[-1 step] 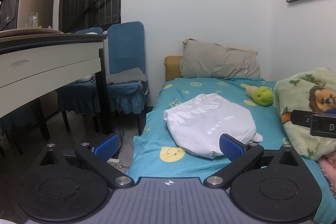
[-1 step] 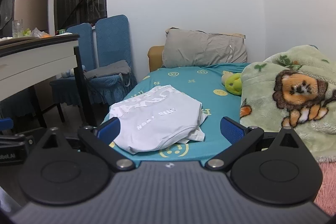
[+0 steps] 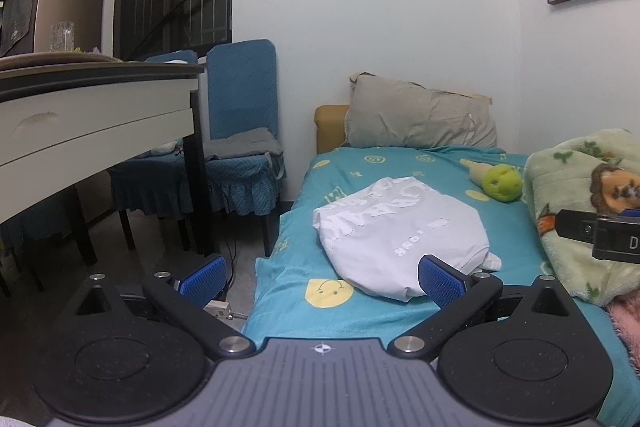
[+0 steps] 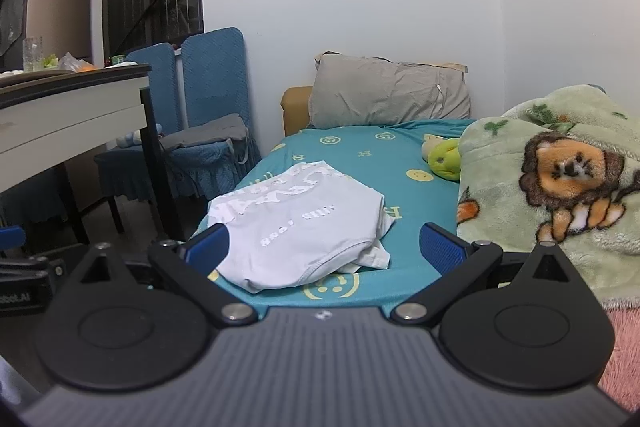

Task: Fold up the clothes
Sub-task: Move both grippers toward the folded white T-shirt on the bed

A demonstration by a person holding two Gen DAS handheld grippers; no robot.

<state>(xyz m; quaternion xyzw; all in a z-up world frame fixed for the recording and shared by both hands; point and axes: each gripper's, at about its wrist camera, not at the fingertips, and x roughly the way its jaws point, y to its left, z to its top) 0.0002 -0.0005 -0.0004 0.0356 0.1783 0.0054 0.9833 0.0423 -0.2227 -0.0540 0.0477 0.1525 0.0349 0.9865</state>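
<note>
Currently, shirt: white shirt (image 3: 400, 231) lies bundled, seemingly folded, on the teal bed (image 3: 360, 311)
Left gripper (image 3: 320, 277): spread wide, holding nothing
Right gripper (image 4: 324, 251): spread wide, holding nothing

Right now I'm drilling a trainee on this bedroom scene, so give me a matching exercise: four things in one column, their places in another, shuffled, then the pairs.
Things:
1. white shirt
2. grey pillow
3. green plush toy
4. lion blanket

Places:
A. propped at the head of the bed against the wall
B. heaped along the bed's right side
C. lying on the teal sheet near the foot of the bed
D. on the sheet between pillow and blanket

Pairs: 1-C, 2-A, 3-D, 4-B
</note>
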